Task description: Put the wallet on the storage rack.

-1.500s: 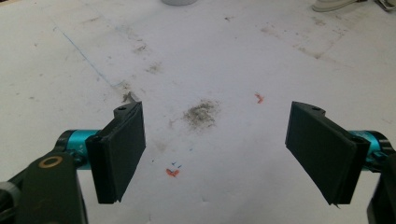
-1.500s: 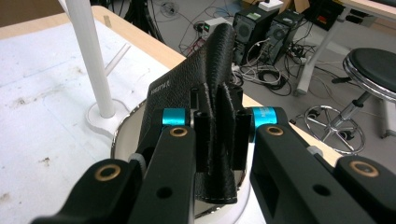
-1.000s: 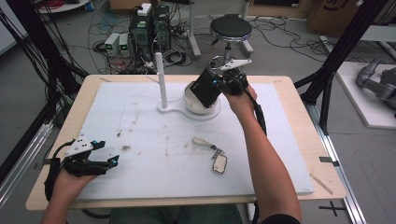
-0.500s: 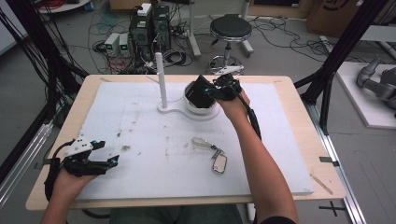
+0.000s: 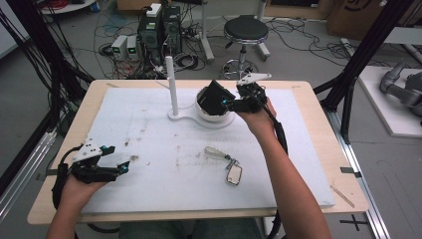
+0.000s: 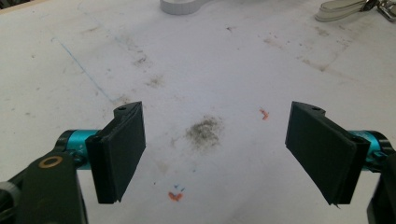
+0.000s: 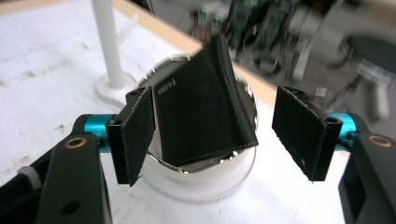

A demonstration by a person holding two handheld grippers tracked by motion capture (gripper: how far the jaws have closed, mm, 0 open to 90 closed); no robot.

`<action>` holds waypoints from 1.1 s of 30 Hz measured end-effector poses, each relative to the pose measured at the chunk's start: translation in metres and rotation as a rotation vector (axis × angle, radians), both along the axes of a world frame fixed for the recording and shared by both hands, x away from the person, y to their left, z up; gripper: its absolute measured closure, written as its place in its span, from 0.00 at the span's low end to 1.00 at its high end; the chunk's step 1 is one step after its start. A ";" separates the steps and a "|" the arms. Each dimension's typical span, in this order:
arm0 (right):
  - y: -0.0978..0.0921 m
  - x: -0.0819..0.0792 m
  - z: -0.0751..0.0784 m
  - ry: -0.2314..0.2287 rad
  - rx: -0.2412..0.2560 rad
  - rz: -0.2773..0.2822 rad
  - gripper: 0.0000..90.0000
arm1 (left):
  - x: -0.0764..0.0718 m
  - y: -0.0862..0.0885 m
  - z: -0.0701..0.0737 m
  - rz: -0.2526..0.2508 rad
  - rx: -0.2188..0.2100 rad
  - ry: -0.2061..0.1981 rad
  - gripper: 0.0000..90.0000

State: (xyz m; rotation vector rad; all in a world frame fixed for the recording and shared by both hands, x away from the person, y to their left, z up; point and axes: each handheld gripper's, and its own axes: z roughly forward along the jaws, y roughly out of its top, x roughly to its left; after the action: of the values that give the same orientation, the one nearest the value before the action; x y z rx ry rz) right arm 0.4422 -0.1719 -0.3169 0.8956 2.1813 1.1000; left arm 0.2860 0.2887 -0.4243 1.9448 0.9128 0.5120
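A black wallet (image 5: 215, 97) leans tilted in a round metal dish (image 5: 219, 119) on a white stand at the back of the board. My right gripper (image 5: 230, 103) is level with it on its right and is open. In the right gripper view the wallet (image 7: 201, 107) stands between the two spread jaws of this gripper (image 7: 214, 128), close to the left jaw, above the dish (image 7: 201, 184). My left gripper (image 5: 123, 167) rests open at the board's near left. Between its jaws (image 6: 215, 154) lies only stained white board.
A white post (image 5: 171, 84) rises from the stand just left of the dish. A bunch of keys with a fob (image 5: 226, 162) lies on the white foam board (image 5: 164, 144) near the middle. Off the table's far edge are a stool (image 5: 245, 30) and cabled equipment.
The right gripper held the wallet over the dish; now its jaws are open and the wallet rests in the dish. The left gripper has not moved.
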 end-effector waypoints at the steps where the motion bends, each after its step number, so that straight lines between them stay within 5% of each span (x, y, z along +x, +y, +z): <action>1: -0.002 -0.004 -0.001 -0.027 0.004 0.008 0.34 | 0.001 -0.001 0.000 -0.002 -0.004 -0.001 0.22; 4: -0.006 -0.010 -0.002 0.027 -0.014 0.003 0.32 | 0.007 -0.004 0.000 -0.015 -0.008 -0.002 0.22; 7: -0.015 -0.022 -0.008 -0.006 0.014 0.007 0.32 | 0.013 -0.008 0.001 -0.022 -0.016 -0.006 0.22; 21: -0.062 -0.059 -0.048 0.039 0.073 -0.028 0.28 | 0.034 -0.021 0.001 -0.030 -0.051 -0.016 0.22; 33: -0.065 -0.073 -0.078 0.110 0.093 -0.002 0.23 | 0.038 -0.023 0.001 -0.028 -0.051 -0.017 0.22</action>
State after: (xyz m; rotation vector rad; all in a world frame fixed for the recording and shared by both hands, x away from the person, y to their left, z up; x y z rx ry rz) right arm 0.3690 -0.2368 -0.3947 1.0213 2.2320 1.1851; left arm 0.3244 0.2659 -0.4232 1.9016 0.8784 0.4833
